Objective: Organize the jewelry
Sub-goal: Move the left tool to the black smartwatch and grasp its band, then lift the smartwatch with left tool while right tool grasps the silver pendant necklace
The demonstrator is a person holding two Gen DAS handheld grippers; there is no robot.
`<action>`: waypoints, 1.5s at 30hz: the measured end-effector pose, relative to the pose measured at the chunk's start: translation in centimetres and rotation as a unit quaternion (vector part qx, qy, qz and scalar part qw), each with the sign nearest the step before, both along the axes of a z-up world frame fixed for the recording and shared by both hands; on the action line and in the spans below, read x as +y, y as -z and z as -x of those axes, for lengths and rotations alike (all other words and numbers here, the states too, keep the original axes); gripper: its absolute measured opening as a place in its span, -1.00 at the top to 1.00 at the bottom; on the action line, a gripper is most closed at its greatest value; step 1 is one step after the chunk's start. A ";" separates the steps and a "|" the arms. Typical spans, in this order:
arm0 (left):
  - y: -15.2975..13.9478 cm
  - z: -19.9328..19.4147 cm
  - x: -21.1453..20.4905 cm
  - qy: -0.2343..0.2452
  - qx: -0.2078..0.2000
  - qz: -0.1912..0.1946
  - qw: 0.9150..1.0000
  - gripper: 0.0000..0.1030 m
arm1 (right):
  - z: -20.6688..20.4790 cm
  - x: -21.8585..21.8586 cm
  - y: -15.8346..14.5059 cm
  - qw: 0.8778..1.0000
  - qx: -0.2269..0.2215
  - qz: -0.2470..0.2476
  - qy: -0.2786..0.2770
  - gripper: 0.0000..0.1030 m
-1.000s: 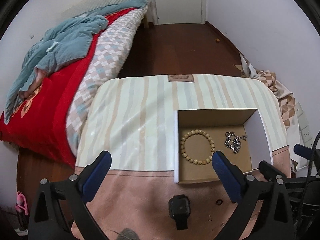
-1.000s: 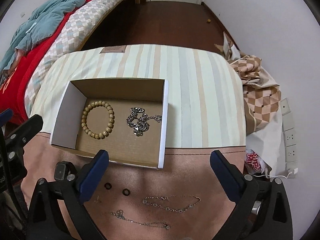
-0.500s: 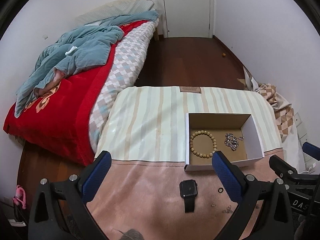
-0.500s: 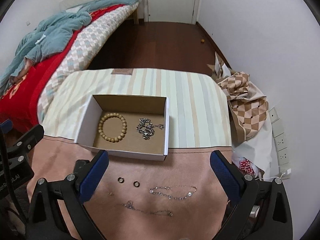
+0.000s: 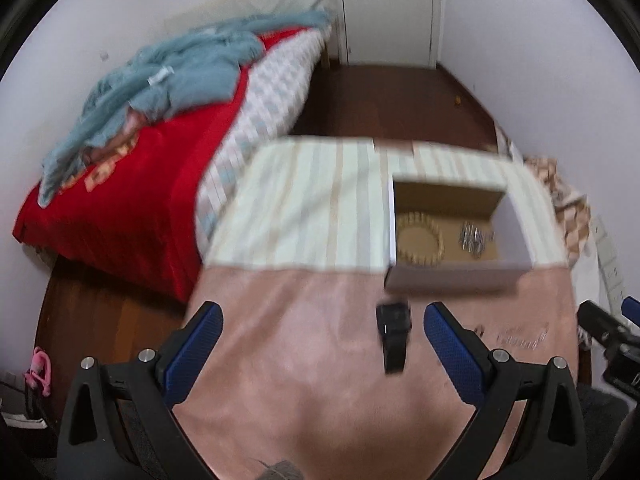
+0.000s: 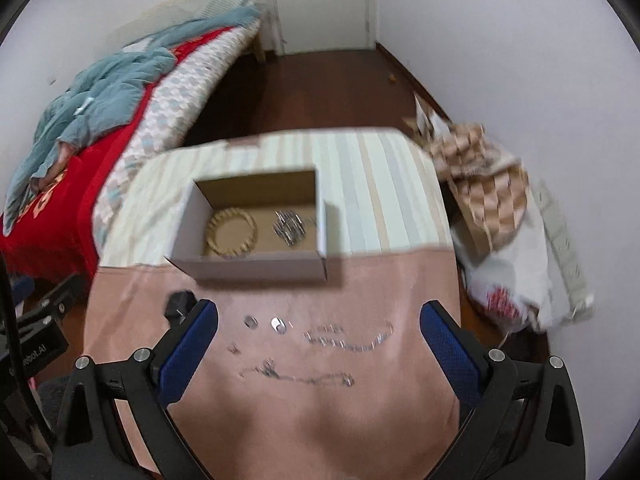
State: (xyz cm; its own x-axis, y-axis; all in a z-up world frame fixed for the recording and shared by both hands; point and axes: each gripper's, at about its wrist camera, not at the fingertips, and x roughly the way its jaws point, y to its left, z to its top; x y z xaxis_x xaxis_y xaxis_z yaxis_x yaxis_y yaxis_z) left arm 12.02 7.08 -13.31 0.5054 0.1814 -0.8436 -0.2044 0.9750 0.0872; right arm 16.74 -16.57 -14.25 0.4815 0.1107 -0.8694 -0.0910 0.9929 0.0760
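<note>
bed (image 5: 132,184) beside table (image 5: 304,360)

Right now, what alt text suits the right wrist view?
Open right hand-held gripper above a pink cloth strewn with thin chains and two rings; beyond, a cardboard box holds a beaded bracelet and silver chain. Motion-blurred.

motion blur smears the chains (image 6: 347,339); watch (image 6: 181,304) half hidden behind a fingertip (image 6: 188,344)

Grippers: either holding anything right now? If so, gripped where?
Nothing held. Left gripper and right gripper are both open and empty above the table.
</note>
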 end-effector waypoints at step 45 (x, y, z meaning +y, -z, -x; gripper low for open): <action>6.6 -0.1 -3.5 0.075 0.070 0.039 0.994 0.73 | 4.1 -0.6 8.5 0.998 0.045 -0.037 -0.017 0.77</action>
